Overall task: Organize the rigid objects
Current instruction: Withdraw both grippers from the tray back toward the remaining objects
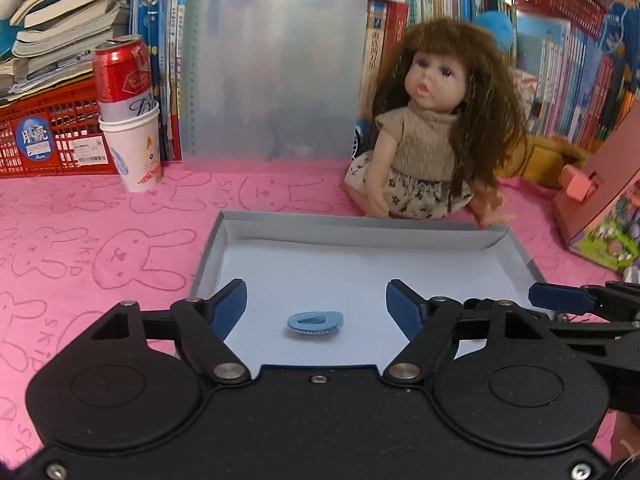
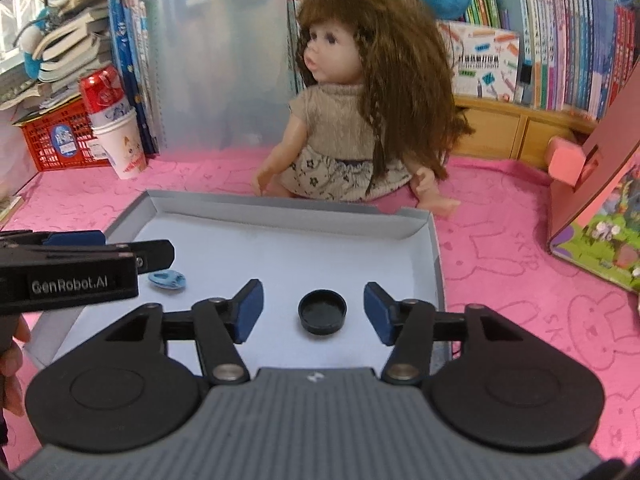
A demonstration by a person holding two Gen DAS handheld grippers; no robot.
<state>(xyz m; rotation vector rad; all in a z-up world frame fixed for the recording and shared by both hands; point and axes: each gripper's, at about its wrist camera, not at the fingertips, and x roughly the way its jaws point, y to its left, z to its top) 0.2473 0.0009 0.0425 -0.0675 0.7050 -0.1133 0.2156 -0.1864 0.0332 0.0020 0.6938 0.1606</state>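
Observation:
A shallow grey cardboard tray (image 1: 404,236) (image 2: 420,220) lies on the pink cloth in front of me. On its floor rests a small light-blue ridged cap (image 1: 316,322) (image 2: 168,280), in line with the gap of my left gripper (image 1: 316,308), which stands open with its blue pads apart from the cap. A black round cap (image 2: 322,311) sits hollow side up on the tray floor between the spread fingers of my right gripper (image 2: 314,314), also open and not touching it. In the right wrist view the left gripper's body enters from the left edge.
A long-haired doll (image 1: 424,136) (image 2: 352,120) sits just behind the tray. A paper cup with a red can (image 1: 128,120) (image 2: 114,128) stands back left by a red basket (image 1: 44,136). A pink toy house (image 1: 604,208) (image 2: 596,200) is at the right. Books line the back.

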